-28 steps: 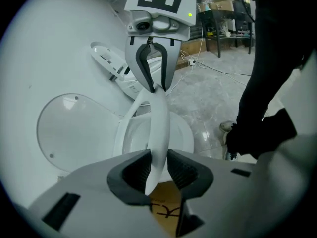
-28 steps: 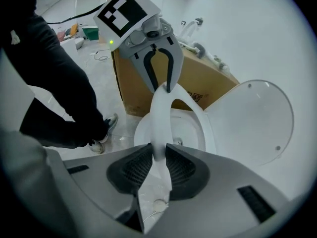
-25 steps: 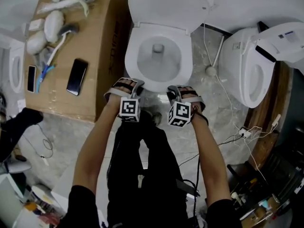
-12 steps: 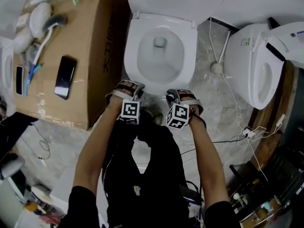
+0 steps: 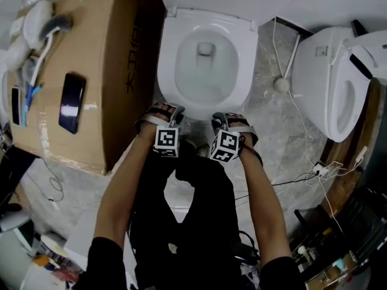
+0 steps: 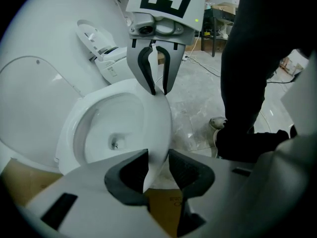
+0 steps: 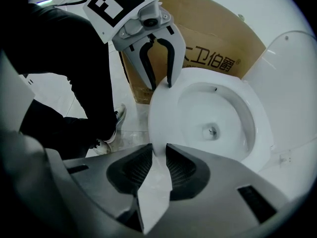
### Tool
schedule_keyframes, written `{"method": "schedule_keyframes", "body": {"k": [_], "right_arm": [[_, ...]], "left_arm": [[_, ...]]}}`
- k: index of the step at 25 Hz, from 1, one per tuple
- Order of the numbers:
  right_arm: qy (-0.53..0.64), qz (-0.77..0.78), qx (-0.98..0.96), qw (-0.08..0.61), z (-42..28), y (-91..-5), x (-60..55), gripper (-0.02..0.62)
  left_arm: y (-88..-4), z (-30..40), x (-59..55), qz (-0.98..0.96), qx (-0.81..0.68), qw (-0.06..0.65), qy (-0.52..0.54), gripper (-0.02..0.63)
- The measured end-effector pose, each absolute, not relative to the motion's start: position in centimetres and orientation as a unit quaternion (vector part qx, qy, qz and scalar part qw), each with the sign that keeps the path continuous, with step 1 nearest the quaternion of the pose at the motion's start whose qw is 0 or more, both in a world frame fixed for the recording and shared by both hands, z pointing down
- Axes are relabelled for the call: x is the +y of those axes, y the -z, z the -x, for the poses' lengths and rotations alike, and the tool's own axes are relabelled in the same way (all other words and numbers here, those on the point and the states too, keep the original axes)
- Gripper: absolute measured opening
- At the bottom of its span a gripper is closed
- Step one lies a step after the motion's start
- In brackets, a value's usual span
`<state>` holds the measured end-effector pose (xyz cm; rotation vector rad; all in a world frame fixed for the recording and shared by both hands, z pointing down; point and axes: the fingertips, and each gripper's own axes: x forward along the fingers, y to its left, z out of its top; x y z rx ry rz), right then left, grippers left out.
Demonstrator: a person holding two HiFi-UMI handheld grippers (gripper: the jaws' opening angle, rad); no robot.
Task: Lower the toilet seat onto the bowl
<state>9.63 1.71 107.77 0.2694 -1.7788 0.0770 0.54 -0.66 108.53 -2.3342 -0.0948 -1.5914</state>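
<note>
The white toilet seat [image 5: 244,65] lies low over the bowl [image 5: 205,71], with the lid raised behind it. I cannot tell whether the seat rests fully on the bowl. My left gripper [image 5: 166,109] holds the seat's front rim [image 6: 159,125] on the left, and its jaws have been easing apart with the rim still filling the gap. The right gripper [image 5: 225,117] grips the same front rim [image 7: 163,113] a hand's width to the right, jaws closing on it. Each gripper view shows its own jaws [image 6: 158,155] [image 7: 159,150] astride the rim and the other gripper opposite.
A big cardboard box [image 5: 121,59] stands left of the toilet, carrying a phone [image 5: 71,101] and brushes. A second toilet [image 5: 338,95] is at the right. Cables [image 5: 302,174] trail over the marble floor. The person's dark trouser legs [image 5: 193,210] stand just in front of the bowl.
The head view has tilted, so the box slides left and the lid moves to the top edge. Both grippers stay on the seat's front rim.
</note>
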Motion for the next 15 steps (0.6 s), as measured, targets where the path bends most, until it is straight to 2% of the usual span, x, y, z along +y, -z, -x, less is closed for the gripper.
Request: {"method": "schedule_keyframes", "body": {"k": [7,13,15], "right_arm": [[-0.064,-0.11,-0.766,0.63,-9.7,-108.1,1.9,0.107],[-0.115,-0.146,-0.77,0.611,-8.9,-104.1,2.6,0.115],[-0.142,-0.186,-0.777,0.585,-8.9,-100.7,2.7,0.096]], "left_arm": [[-108.8,-0.2,-0.5,0.825,-0.018,0.128,0.55,0.146],[-104.5,0.1,-0.1,0.848,0.07,-0.033,0.525,0.14],[-100.8,-0.1,0.1,0.858,0.104,-0.068,0.498,0.109]]}}
